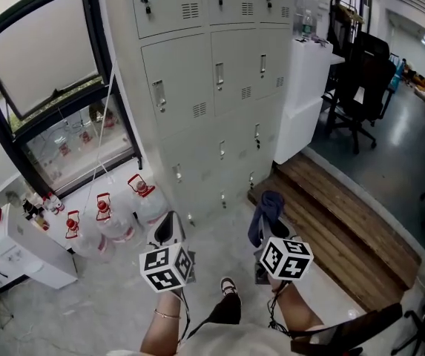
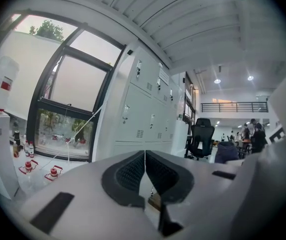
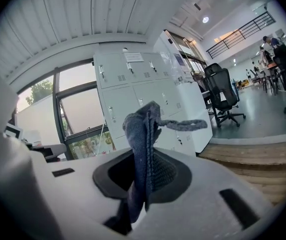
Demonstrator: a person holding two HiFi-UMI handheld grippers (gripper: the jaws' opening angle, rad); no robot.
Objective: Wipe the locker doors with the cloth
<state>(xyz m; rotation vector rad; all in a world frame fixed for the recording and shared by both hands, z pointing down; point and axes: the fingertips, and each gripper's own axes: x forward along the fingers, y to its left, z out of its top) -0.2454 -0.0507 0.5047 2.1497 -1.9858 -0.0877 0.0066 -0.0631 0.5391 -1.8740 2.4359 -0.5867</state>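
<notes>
Grey metal lockers [image 1: 219,87] stand ahead, with small doors, handles and vents; they also show in the left gripper view [image 2: 143,114] and the right gripper view [image 3: 133,94]. My right gripper [image 1: 266,217] is shut on a dark blue-grey cloth [image 1: 268,212], which sticks up from the jaws [image 3: 143,149]. It hangs a short way in front of the lowest locker doors. My left gripper [image 1: 169,230] is shut with nothing between its pads [image 2: 130,173], and points toward the lockers' lower left corner.
Water jugs with red caps [image 1: 123,206] stand on the floor left of the lockers, below a large window [image 1: 49,65]. A white cabinet [image 1: 305,95] adjoins the lockers on the right. A wooden step [image 1: 346,221] and black office chairs [image 1: 360,87] lie to the right.
</notes>
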